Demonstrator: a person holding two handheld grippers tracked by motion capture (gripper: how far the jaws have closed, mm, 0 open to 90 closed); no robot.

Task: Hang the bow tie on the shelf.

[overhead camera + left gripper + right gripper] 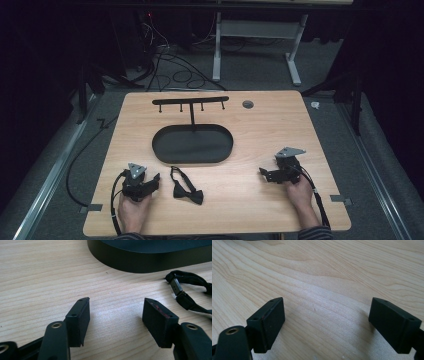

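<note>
While both claws rest low on the desk (pixel 250 135), a black bow tie (pixel 187 190) lies between them, nearer the left.

Left claw (pixel 154 179) gapes wide with nothing in it, the tie's strap (pixel 186 287) just to its right and the oval tray (pixel 192 145) beyond. Right claw (pixel 264 173) also stands wide over bare wood, well apart from the tie.

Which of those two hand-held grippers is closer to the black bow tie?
The left gripper. It sits right beside the bow tie, whose strap shows by its open jaws, while the right gripper rests farther off on bare table.
</note>
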